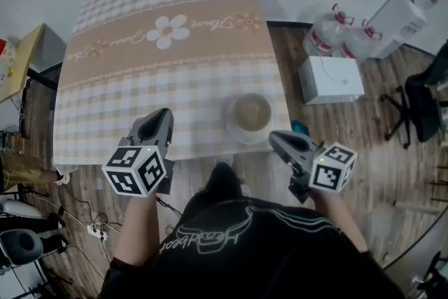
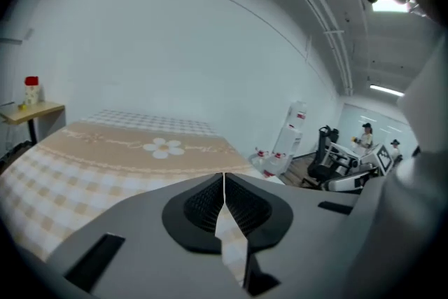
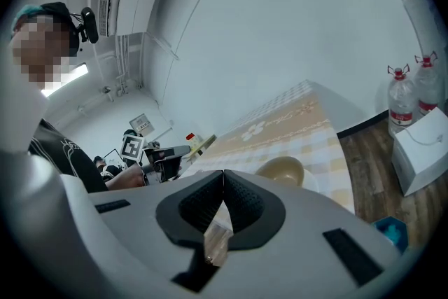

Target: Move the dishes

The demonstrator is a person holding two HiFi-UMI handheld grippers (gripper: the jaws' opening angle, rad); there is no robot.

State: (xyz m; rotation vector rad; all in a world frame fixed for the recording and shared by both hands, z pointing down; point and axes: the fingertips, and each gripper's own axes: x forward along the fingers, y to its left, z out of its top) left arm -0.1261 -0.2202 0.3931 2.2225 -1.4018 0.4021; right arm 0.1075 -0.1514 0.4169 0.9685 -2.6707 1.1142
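A tan bowl [image 1: 251,112] sits on a pale plate [image 1: 238,134] near the front right corner of the checked table [image 1: 161,59]. In the right gripper view the tan bowl [image 3: 282,169] lies just beyond the jaws, to the right. My left gripper [image 1: 159,117] hovers over the table's front edge, left of the dishes; its jaws are shut with nothing between them. My right gripper [image 1: 274,138] is off the table's front right corner, below the plate, shut and empty. Both pairs of pads meet in the gripper views.
Two water jugs [image 1: 329,35] and a white box [image 1: 330,78] stand on the wooden floor right of the table. A black office chair [image 1: 420,105] is farther right. A small side shelf [image 1: 24,59] stands at the table's left. Cables and a power strip [image 1: 94,230] lie on the floor.
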